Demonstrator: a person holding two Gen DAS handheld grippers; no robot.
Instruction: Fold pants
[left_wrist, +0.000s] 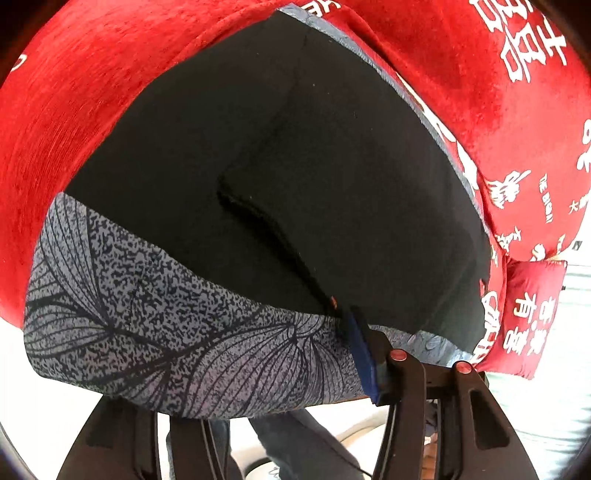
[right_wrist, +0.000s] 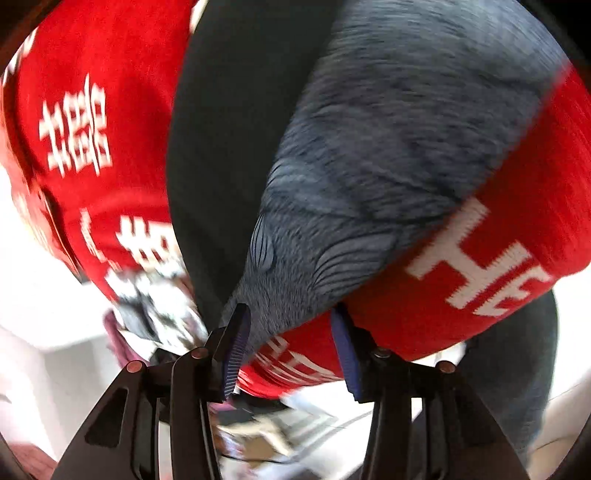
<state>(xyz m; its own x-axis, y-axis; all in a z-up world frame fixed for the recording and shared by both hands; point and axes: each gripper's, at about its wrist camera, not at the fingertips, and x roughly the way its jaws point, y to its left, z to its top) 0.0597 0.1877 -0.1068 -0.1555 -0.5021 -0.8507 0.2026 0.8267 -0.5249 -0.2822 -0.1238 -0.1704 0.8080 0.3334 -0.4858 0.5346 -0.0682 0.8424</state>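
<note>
Left wrist view: black pants (left_wrist: 280, 177) lie spread over a grey leaf-print cloth (left_wrist: 155, 332) on a red blanket (left_wrist: 92, 110) with white characters. The left gripper (left_wrist: 354, 325) has its jaws clamped on the pants' near hem.

Right wrist view, blurred: the right gripper (right_wrist: 291, 343) has its jaws apart, straddling the grey cloth's corner over the red blanket, gripping nothing; the black pants (right_wrist: 229, 155) lie just beyond.

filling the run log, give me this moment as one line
task: fold pants | black pants on grey cloth | right gripper open
</note>
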